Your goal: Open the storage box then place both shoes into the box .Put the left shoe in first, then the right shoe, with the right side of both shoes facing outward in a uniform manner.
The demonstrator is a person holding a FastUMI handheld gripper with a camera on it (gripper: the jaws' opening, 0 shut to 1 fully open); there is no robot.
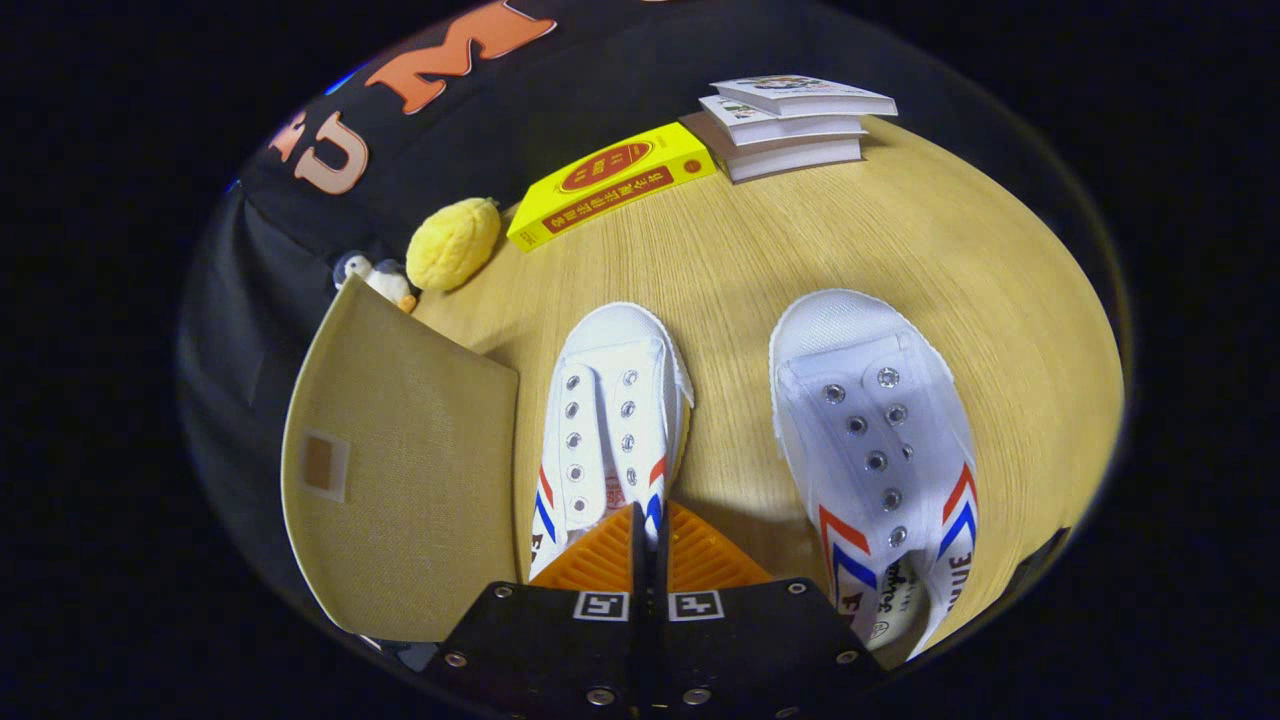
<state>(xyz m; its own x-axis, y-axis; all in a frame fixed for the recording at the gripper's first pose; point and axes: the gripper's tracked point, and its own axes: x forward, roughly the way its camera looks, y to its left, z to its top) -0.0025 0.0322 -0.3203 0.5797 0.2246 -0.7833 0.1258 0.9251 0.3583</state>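
Two white canvas shoes with red and blue side stripes lie toes away from me on the wooden table [760, 250]. The left shoe [610, 400] is just ahead of my fingers, rolled slightly so its sole edge shows. My gripper [648, 512] is shut, and the right side wall of that shoe runs into the thin gap between the fingers. The right shoe [880, 430] lies flat to the right, apart from the fingers. The tan fabric storage box [400, 480] stands to the left of the left shoe. Its broad panel with a small patch faces me, and I cannot tell whether it is open.
A yellow plush toy [455, 243] and a small penguin figure [375, 275] sit beyond the box. Farther back lie a yellow book [610, 185] and a stack of three books [790, 125]. Bare wood separates the two shoes. The table edge curves round on the right.
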